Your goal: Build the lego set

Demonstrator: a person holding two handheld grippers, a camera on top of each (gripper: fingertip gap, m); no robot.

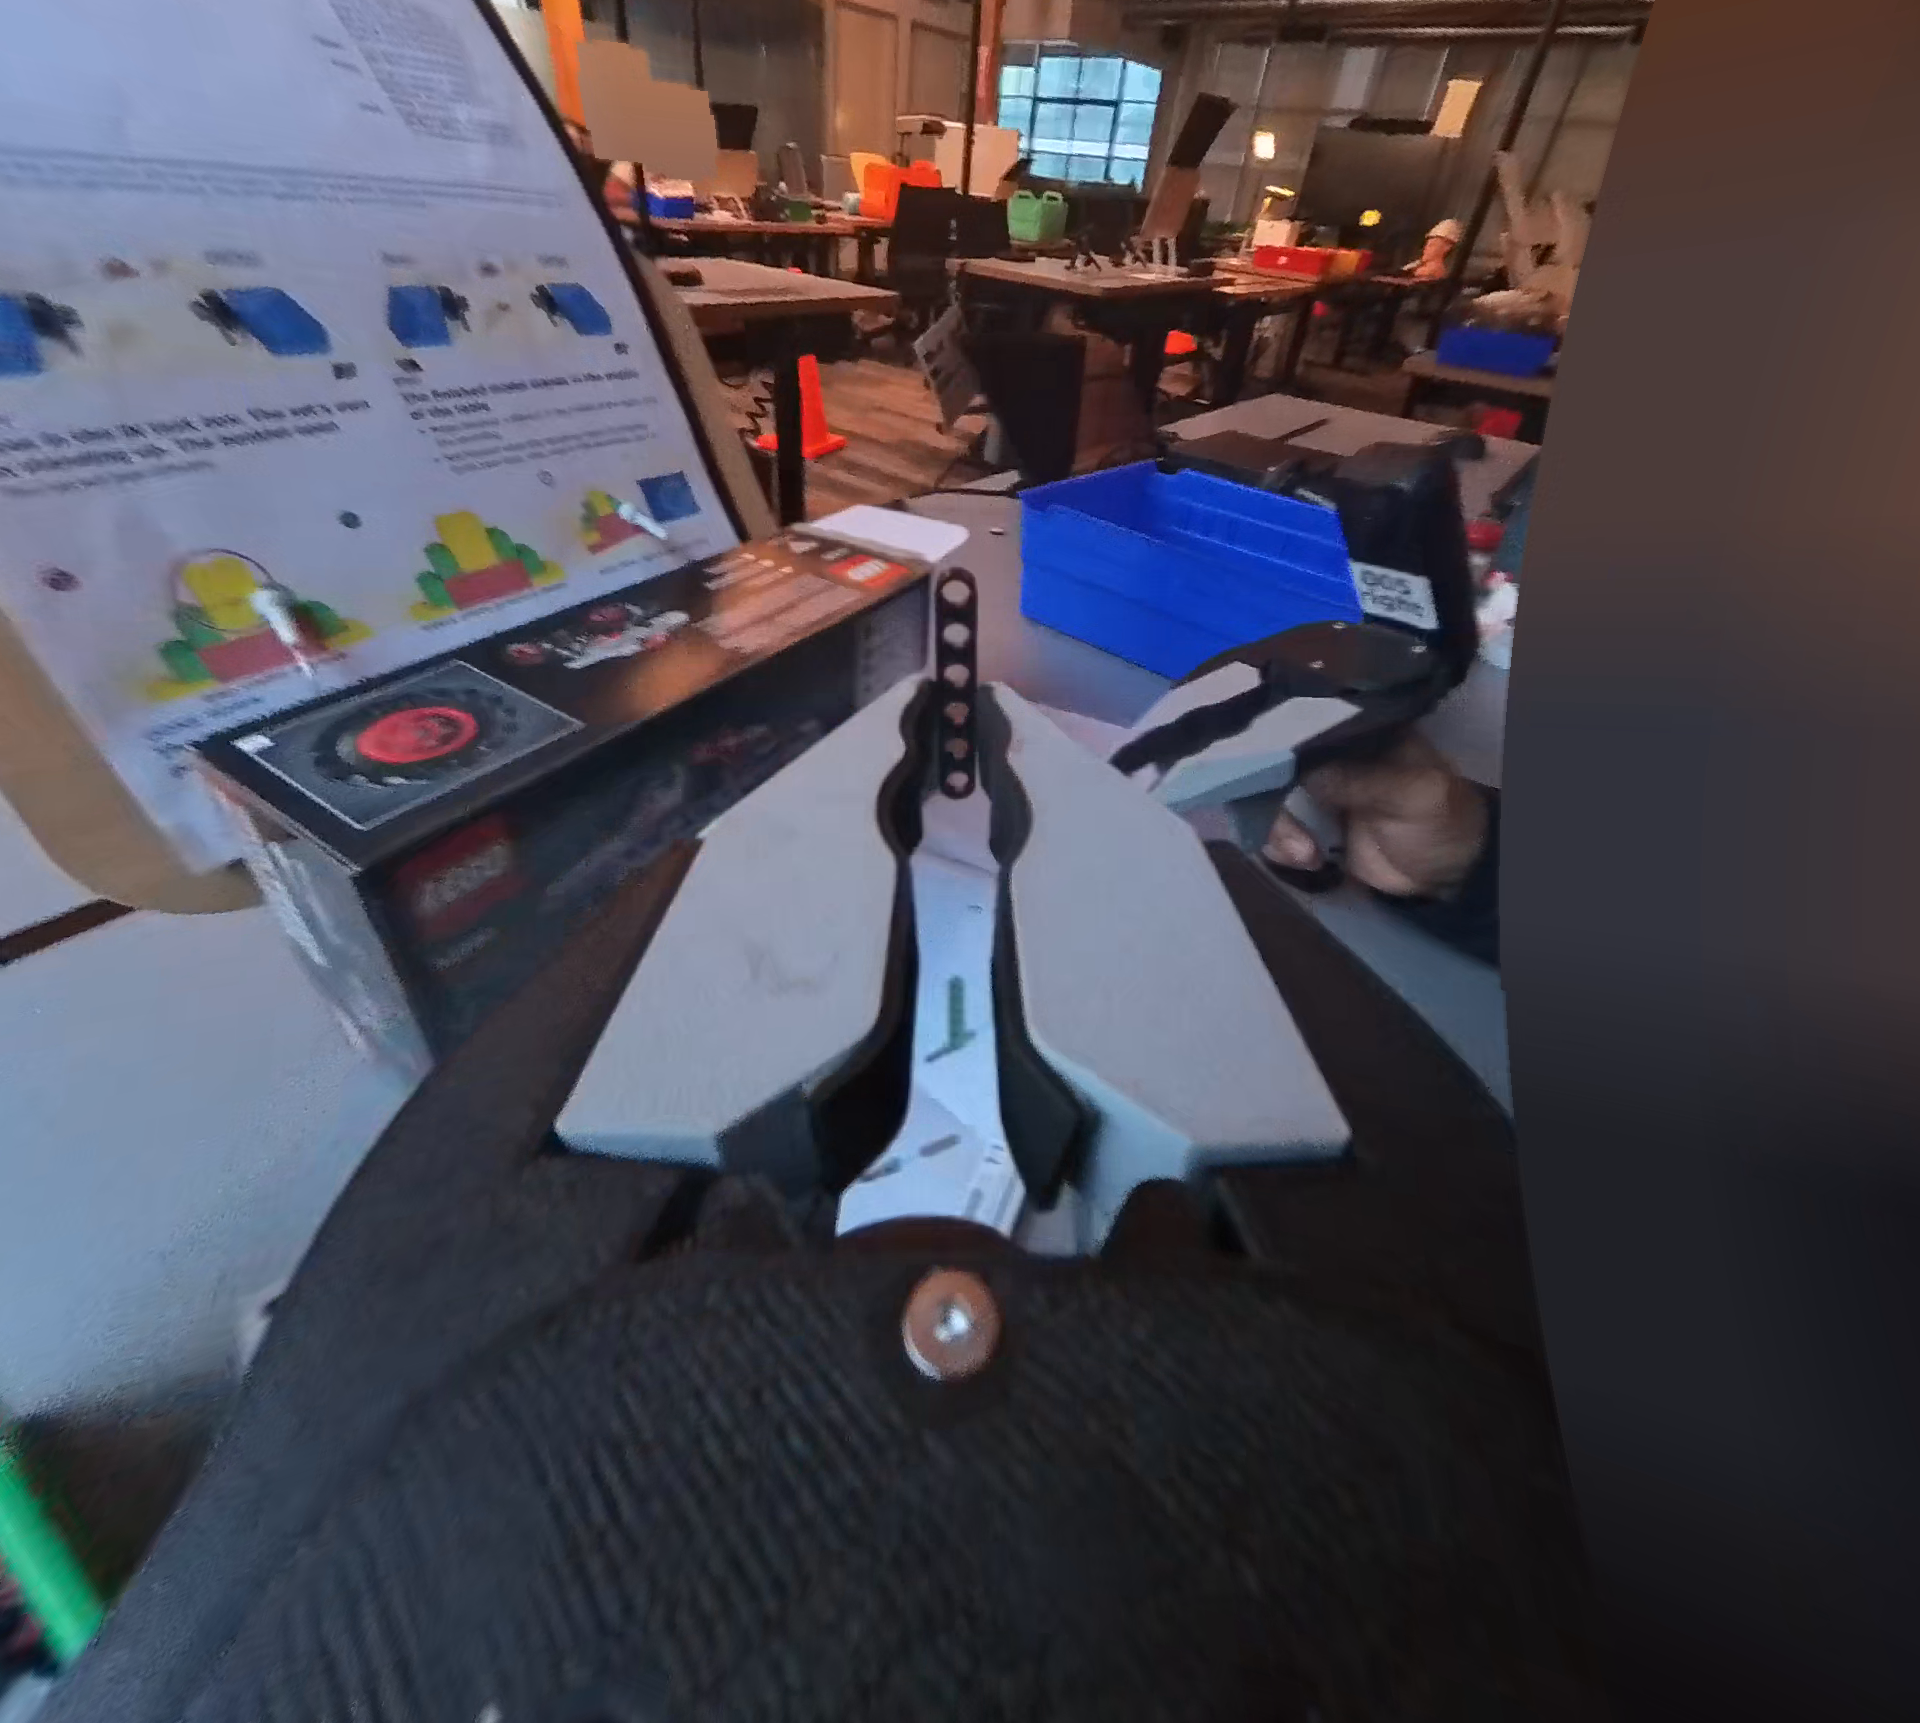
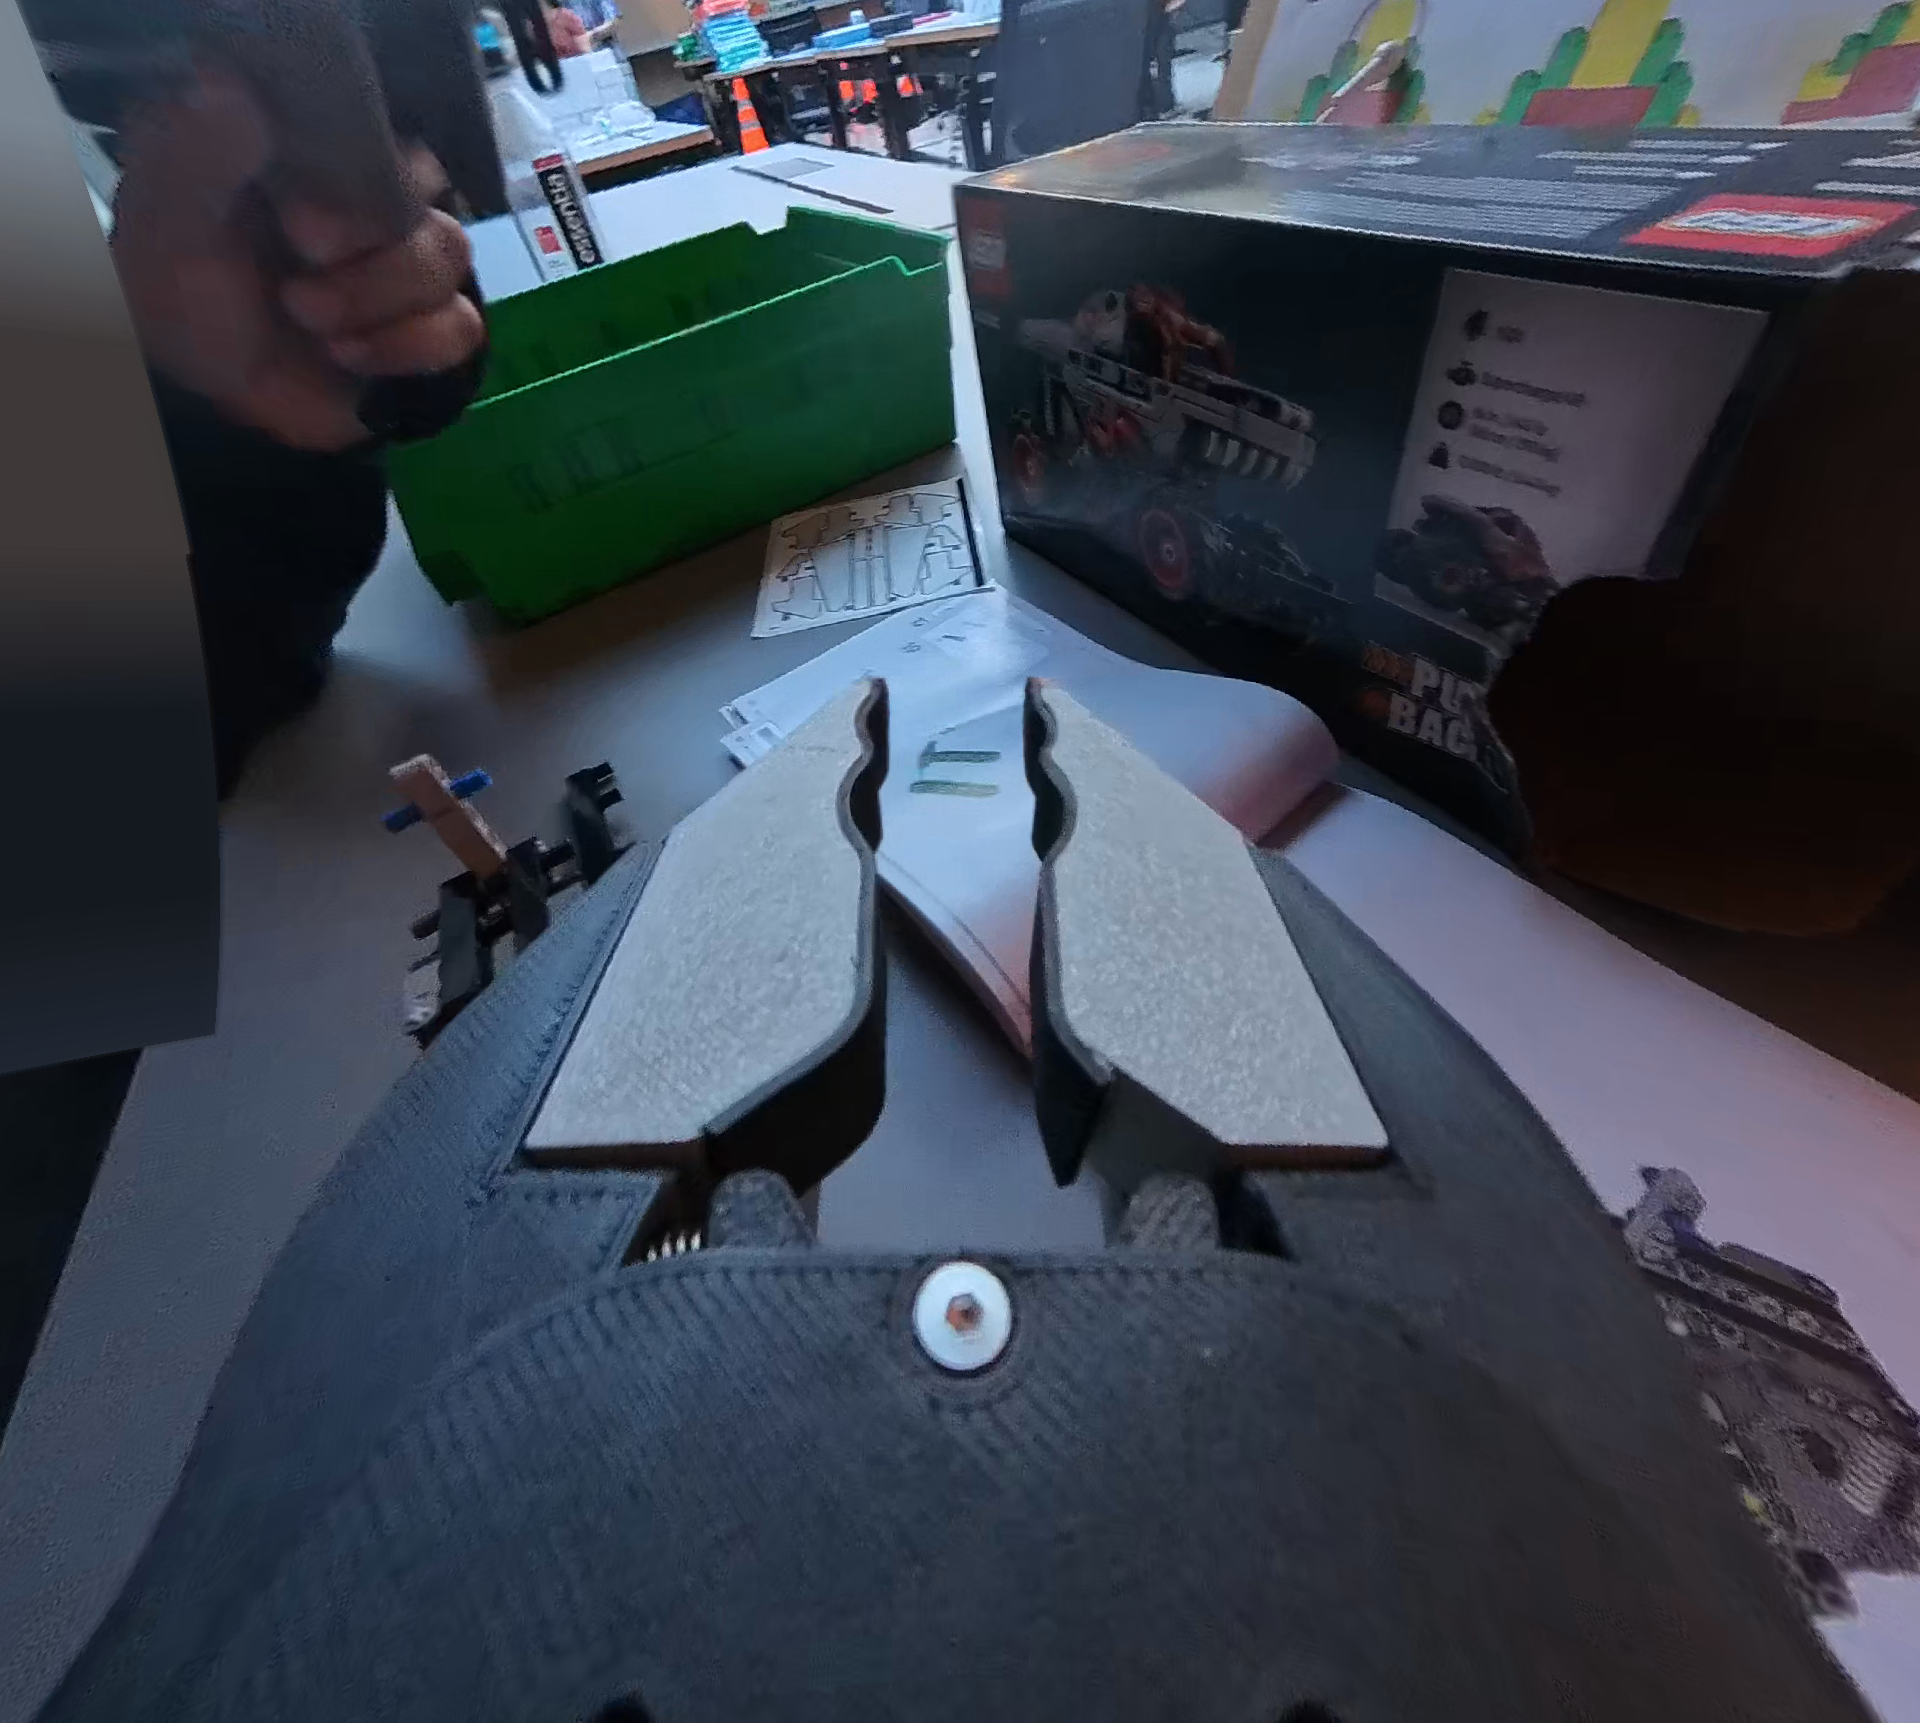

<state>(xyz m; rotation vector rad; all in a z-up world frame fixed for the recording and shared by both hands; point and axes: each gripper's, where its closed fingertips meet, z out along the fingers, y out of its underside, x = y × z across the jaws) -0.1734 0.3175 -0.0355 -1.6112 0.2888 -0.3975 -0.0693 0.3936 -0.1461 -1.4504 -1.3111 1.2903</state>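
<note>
Dim warm indoor light, soft blur, fisheye-warped dark edges.

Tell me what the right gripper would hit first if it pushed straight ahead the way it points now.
Probably the open instruction booklet. The right gripper, jaws apart and empty, points low over the table, and the booklet's pages lie right beyond its tips. Farther along that line lies a loose printed sheet. Depth is hard to judge here.

lego beam: black plastic | box: glossy printed cardboard | green bin: smooth plastic | booklet: paper
</note>
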